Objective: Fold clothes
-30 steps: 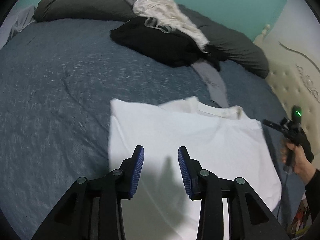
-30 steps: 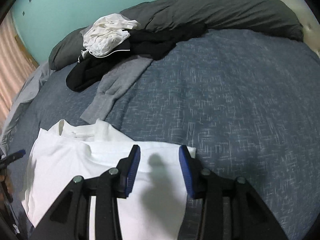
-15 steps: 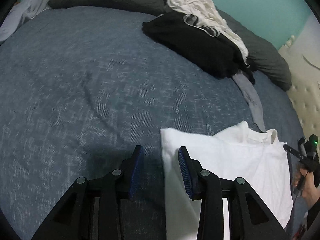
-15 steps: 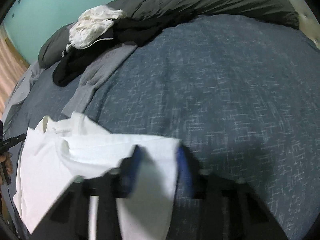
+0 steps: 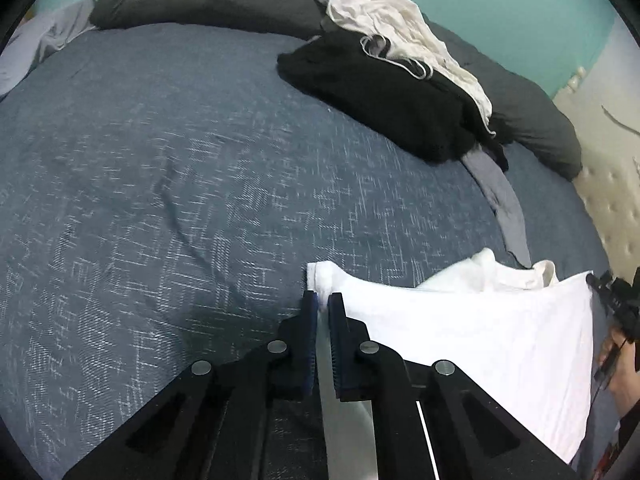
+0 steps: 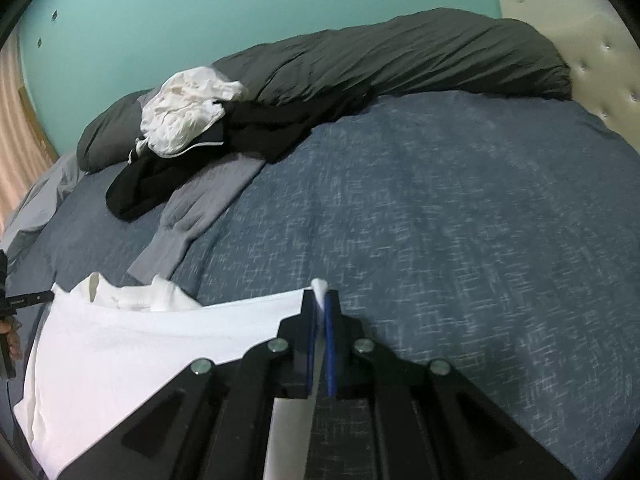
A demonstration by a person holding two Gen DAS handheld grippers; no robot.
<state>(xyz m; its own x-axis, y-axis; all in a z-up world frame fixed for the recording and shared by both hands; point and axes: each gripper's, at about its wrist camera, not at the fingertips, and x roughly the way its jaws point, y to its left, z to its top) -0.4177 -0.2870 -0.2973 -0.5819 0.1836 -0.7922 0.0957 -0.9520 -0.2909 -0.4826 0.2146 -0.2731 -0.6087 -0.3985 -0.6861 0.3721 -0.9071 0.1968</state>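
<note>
Now both hand-held grippers, left (image 5: 323, 300), right (image 6: 320, 298), newly clamped on white shirt (image 5: 472, 332) corners

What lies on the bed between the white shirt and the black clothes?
In the right wrist view, a grey garment stretches from black clothes toward white shirt.

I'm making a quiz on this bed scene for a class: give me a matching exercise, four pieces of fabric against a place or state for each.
Things:
1. white shirt
2. black garment
3. grey garment
4. dark grey duvet

Places or states:
A. bunched along the far edge of the bed, by the teal wall
B. pinched at two corners by the left gripper and the right gripper
C. lying partly under the black heap, one end reaching toward the white shirt
D. heaped with a crumpled white garment on top

Pairs: 1-B, 2-D, 3-C, 4-A
</note>
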